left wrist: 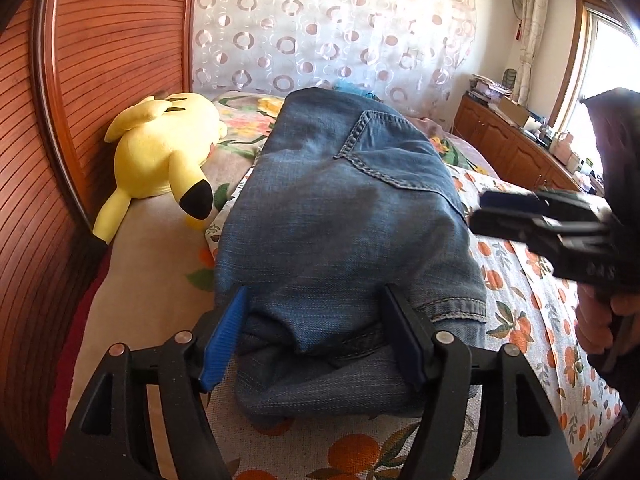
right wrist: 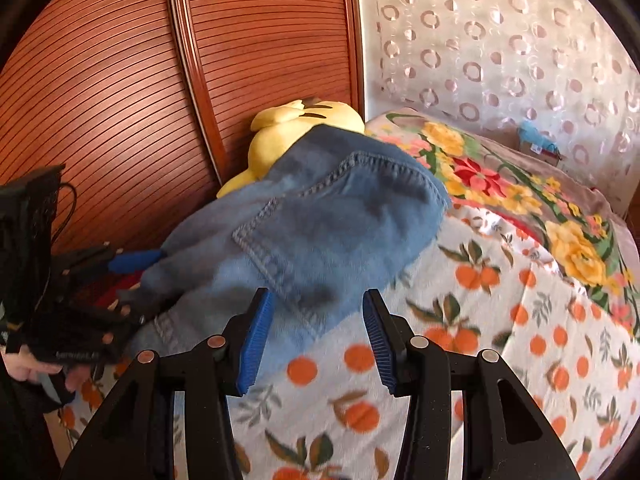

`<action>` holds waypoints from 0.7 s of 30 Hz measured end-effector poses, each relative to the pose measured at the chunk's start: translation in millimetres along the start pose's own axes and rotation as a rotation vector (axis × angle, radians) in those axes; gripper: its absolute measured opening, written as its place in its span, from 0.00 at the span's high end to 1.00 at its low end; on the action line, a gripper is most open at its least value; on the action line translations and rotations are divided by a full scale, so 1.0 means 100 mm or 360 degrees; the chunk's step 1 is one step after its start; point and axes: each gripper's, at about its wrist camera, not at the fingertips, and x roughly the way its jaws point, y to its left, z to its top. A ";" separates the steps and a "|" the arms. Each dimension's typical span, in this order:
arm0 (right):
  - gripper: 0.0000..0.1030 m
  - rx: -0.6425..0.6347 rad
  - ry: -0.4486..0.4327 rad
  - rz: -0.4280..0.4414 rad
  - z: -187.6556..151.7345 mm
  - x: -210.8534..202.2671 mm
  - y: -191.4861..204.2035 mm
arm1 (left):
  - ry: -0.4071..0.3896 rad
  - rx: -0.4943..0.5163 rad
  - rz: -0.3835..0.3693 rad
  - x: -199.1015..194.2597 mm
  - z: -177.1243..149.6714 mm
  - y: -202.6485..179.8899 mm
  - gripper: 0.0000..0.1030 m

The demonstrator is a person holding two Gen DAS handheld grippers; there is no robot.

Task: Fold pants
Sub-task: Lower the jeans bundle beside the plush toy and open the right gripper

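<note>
1. Folded jeans (left wrist: 344, 216) lie in a compact bundle on the orange-print bedspread (left wrist: 532, 320), yellow plush toy (left wrist: 160, 160) just beyond on the left.
2. Left gripper (left wrist: 320, 336) straddles the bundle's near end, jaws wide, pads apparently not pressing; probably a release after the fold.
3. Right gripper (right wrist: 316, 336) hangs half-open, empty, over the bundle's right edge.
4. Open bedspread lies right and near; the wooden wall panel (left wrist: 100, 80) crowds the left.
</note>
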 end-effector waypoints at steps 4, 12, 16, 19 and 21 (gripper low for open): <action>0.53 0.0021 -0.0008 -0.0033 -0.14 -0.18 0.00 | -0.0012 -0.0049 -0.0006 -0.09 0.03 -0.02 0.20; 0.53 0.0088 -0.0065 -0.0110 -0.42 -0.63 -0.02 | -0.0073 -0.0008 0.0022 -0.36 0.07 -0.25 0.16; 0.49 0.0131 -0.0082 -0.0156 -0.57 -0.88 -0.09 | -0.0105 0.0035 0.0006 -0.48 0.10 -0.46 0.16; 0.45 0.0171 -0.0108 -0.0201 -0.71 -1.10 -0.15 | -0.0118 0.0109 -0.0005 -0.53 0.11 -0.68 0.16; 0.44 0.0202 -0.0125 -0.0229 -0.81 -1.26 -0.19 | -0.0152 0.0133 -0.0038 -0.57 0.12 -0.82 0.16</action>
